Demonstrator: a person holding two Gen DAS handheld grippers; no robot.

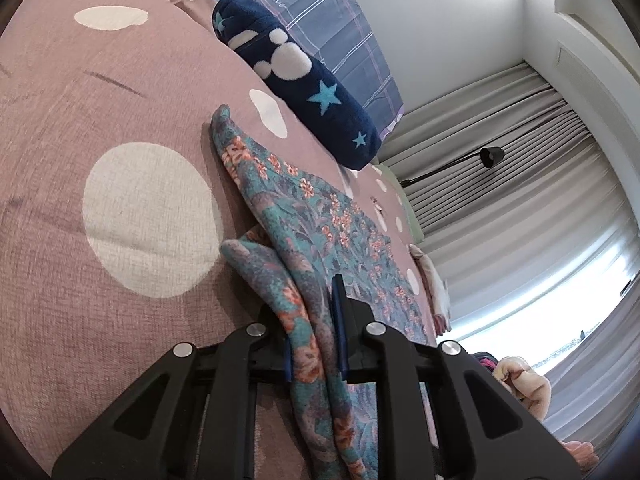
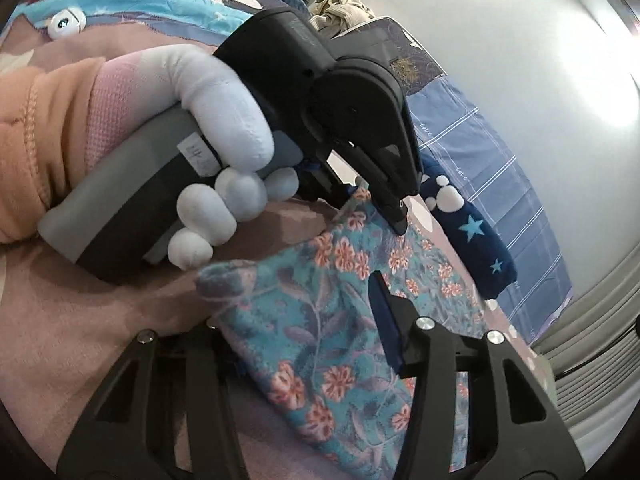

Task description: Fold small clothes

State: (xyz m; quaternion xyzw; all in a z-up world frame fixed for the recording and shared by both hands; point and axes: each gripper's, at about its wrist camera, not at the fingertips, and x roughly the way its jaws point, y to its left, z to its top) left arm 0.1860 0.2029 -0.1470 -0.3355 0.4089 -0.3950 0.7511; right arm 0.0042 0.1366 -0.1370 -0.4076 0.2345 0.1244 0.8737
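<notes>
A teal floral garment (image 1: pixel 320 216) lies on the pink bedspread (image 1: pixel 120 80). My left gripper (image 1: pixel 314 344) is shut on a bunched fold of it, with cloth squeezed between the blue pads. In the right wrist view the same garment (image 2: pixel 320 320) spreads flat between the jaws of my right gripper (image 2: pixel 300 308). The right finger (image 2: pixel 386 320) stands beside the cloth, and the left fingertip is hidden under a turned-up corner. The gap is wide and the cloth there is not bunched. A white-gloved hand (image 2: pixel 224 92) holds the left gripper (image 2: pixel 394 216) at the garment's far edge.
A rolled navy blanket with stars (image 1: pixel 304 80) lies beyond the garment, against a blue checked pillow (image 1: pixel 320 4). Curtains (image 1: pixel 520 200) and a black lamp (image 1: pixel 490 156) stand past the bed's edge. More clothes (image 1: pixel 520 380) lie at the right. An orange sleeve (image 2: pixel 36 140) fills the left.
</notes>
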